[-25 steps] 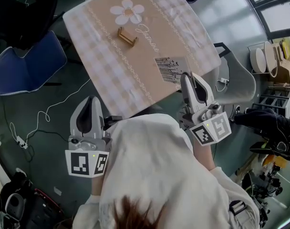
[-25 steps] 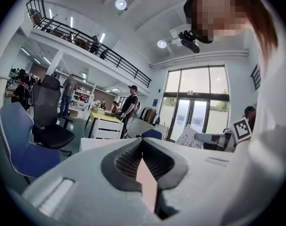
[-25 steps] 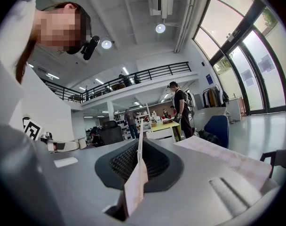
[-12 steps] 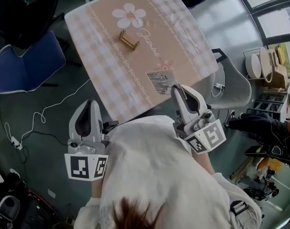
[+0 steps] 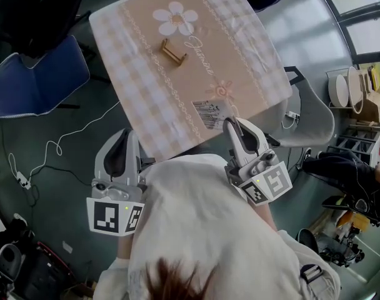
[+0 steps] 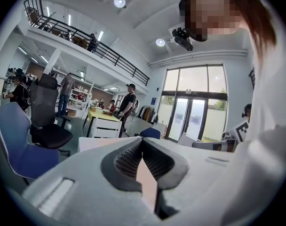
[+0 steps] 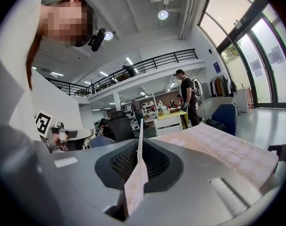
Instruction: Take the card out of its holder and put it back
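Step in hand: the card (image 5: 209, 112) is out and the return leg is not yet done. The right hand-held gripper (image 5: 231, 124) is clamped on the card's near edge; in the right gripper view the card (image 7: 136, 180) stands edge-on, pinched between the pads. It hangs over the near edge of the table (image 5: 240, 55), well apart from the wooden holder (image 5: 173, 51), which sits empty just below the flower print.

The left hand-held gripper (image 5: 125, 134) is off the table on the near left, jaws closed tip to tip on nothing.

Next move: carry the card across to the holder, square its lower edge to the slot, then seat it. The slot direction is probably along the holder's long side; it's too small to confirm.

The card is thin, flat and white, with black barcode-like print.
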A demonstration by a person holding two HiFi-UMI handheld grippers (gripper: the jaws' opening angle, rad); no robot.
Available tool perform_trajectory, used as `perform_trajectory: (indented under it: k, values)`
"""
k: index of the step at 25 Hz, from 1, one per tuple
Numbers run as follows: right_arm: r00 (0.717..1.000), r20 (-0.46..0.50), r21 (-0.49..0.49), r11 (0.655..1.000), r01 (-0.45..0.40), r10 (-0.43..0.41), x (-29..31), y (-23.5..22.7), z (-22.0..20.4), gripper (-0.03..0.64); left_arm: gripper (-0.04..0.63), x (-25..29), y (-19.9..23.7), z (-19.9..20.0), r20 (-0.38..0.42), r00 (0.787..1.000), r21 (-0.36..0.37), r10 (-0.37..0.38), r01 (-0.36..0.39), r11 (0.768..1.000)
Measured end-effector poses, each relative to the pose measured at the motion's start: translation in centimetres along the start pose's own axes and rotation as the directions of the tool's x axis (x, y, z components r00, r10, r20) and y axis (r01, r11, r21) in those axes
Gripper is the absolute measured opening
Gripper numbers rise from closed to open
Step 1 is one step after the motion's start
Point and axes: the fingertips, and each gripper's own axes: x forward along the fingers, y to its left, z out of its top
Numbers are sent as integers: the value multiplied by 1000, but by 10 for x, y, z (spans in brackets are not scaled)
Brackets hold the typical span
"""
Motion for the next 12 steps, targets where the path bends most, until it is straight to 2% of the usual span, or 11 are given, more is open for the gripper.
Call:
perform_trajectory:
  k: [6, 12]
  values:
    - [1000, -6, -4, 1000, 18, -18, -2, -5, -4, 17, 0, 6, -1, 2, 8, 1000, -30, -15, 15, 999]
    - [1000, 0, -22, 1000, 11, -11, 1, -3, -2, 18, 0, -1, 9, 0, 9, 1000, -27, 12, -12, 1000]
